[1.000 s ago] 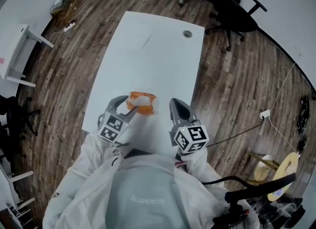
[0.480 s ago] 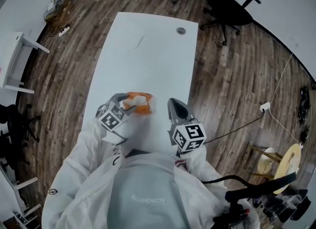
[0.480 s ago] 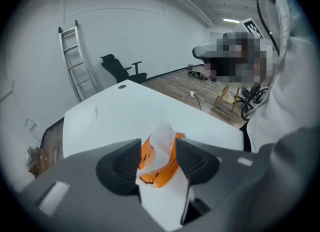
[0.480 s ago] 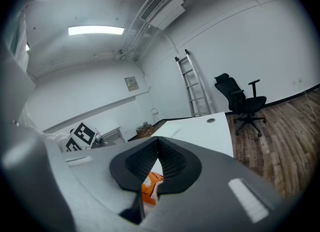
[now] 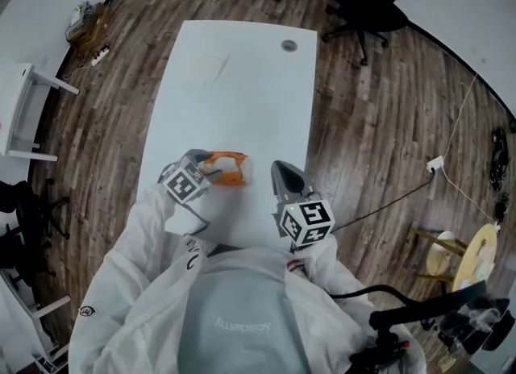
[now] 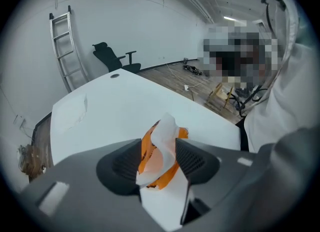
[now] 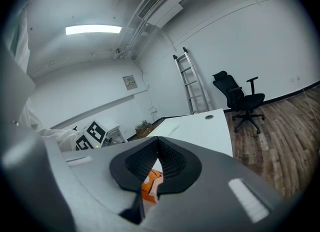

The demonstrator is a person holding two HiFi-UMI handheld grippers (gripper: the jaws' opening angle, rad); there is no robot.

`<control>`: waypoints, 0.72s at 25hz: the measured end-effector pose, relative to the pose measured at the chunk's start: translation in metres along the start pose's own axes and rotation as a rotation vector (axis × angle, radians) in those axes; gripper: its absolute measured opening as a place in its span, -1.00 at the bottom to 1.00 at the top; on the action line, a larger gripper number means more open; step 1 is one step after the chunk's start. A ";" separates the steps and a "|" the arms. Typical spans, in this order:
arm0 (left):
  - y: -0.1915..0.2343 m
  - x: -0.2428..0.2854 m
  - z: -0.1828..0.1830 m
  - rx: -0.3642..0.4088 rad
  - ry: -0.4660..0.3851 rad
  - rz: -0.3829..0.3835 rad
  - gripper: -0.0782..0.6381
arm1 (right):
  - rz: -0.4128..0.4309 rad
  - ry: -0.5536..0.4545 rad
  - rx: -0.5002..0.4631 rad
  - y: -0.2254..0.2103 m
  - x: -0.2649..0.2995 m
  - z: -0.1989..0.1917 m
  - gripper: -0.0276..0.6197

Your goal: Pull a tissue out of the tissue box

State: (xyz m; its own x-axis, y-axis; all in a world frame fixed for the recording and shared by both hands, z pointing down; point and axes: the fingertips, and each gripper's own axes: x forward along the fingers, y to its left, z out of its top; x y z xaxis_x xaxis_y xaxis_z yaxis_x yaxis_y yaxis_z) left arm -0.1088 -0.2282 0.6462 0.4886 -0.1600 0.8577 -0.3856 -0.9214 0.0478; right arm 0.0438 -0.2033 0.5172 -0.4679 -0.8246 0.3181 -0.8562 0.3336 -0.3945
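Here is the left gripper (image 6: pixel 159 157) right over the orange tissue box (image 6: pixel 170 173), and its jaws are pinched on a white tissue (image 6: pixel 165 132). The sheet stands up between the two dark pads and curls over at its top edge, with the orange of the box showing on either side of it. From the head view, the tissue box (image 5: pixel 228 168) sits on the near end of the long white table (image 5: pixel 242 82), close to the person's edge. The left gripper (image 5: pixel 203 168) comes in at the box's left side, its marker cube just behind. The tissue itself is hard to pick out there against the white tabletop, possibly the pale patch at the box's right end. The right gripper (image 5: pixel 282 177) hangs just to the right of the box, apart from it. In its own view, the right gripper (image 7: pixel 158 148) has its jaws pressed together at the tips with nothing caught between them, and a sliver of the orange tissue box (image 7: pixel 150 185) peeks through the gap below. A black office chair (image 5: pixel 367 2) stands on the wood floor beyond the table's far right corner.
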 end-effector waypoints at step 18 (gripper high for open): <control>0.001 0.019 -0.005 -0.008 0.071 -0.057 -0.37 | -0.002 0.013 0.011 -0.004 0.003 -0.004 -0.91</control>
State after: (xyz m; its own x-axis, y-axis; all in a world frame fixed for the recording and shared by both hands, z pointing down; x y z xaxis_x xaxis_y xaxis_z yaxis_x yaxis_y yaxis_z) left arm -0.1032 -0.2304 0.6653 0.4536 -0.0816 0.8875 -0.3649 -0.9255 0.1014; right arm 0.0449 -0.2052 0.5229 -0.4688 -0.8194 0.3298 -0.8547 0.3266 -0.4036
